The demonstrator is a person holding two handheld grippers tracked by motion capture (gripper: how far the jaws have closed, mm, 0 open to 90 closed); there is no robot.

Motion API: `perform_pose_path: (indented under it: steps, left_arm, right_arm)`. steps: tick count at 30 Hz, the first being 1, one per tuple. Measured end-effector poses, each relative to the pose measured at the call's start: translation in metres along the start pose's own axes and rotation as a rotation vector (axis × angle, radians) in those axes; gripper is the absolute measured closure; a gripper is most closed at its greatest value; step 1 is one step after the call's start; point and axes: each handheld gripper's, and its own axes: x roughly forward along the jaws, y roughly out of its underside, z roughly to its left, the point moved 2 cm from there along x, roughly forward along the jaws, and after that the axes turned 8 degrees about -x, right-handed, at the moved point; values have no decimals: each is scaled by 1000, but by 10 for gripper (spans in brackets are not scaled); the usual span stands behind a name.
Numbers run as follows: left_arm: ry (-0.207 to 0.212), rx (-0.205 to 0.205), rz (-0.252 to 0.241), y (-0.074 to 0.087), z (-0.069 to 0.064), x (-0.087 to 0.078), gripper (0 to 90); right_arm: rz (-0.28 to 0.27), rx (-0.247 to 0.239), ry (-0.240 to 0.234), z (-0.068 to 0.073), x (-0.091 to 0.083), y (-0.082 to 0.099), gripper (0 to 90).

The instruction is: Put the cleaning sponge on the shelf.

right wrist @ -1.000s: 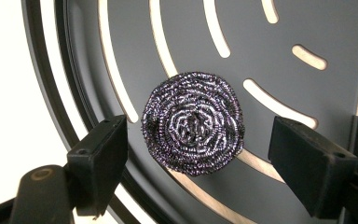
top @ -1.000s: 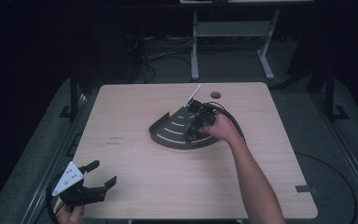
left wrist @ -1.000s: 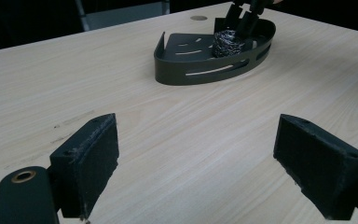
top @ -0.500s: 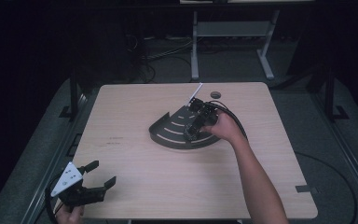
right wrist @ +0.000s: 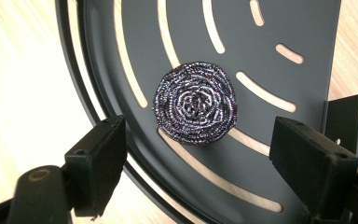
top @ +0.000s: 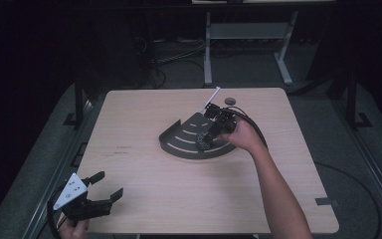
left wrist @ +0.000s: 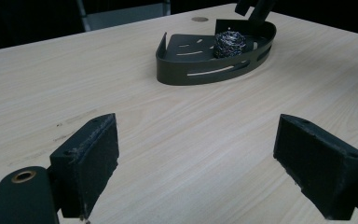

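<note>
Right gripper view looks down on the scourer (right wrist: 195,109) lying loose on the slotted floor of the tray (right wrist: 279,28), the right gripper (right wrist: 214,161) above it, jaws released, having just widened, while the left gripper (top: 102,186) sits released, well away from the tray.

Overhead; low oblique; close top-down: shared tray (top: 179,142)

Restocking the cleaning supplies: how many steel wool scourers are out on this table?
1. The steel wool scourer lies inside the dark slotted corner tray near the table's far side, directly beneath the open right gripper, untouched by its jaws. The hand hides part of the tray from above.
</note>
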Motion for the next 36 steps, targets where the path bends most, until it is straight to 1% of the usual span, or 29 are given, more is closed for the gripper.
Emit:
perform_pose_path:
  steps: [5, 8, 14, 18, 21, 25, 36]
  left_arm:
    - [0, 2, 2, 0, -1, 0, 132]
    - [2, 0, 3, 0, -1, 1, 133]
    - [4, -3, 3, 0, -1, 1, 132]
    - [5, -3, 1, 0, -1, 1, 132]
    - [5, 1, 2, 0, -2, 2, 133]
    - [6, 1, 3, 0, -2, 2, 133]
    - [7, -3, 3, 0, -2, 2, 133]
  right_arm:
    - [-4, 1, 0, 2, -1, 3, 186]
    - [5, 2, -2, 2, -2, 6, 186]
    - [-17, -2, -6, 5, -6, 10, 186]
    - [-21, 0, -4, 7, -9, 14, 186]
    - [-27, 2, -13, 8, -11, 17, 186]
    - [-32, 3, -9, 9, -15, 20, 186]
    - [-54, -12, -8, 16, -27, 25, 183]
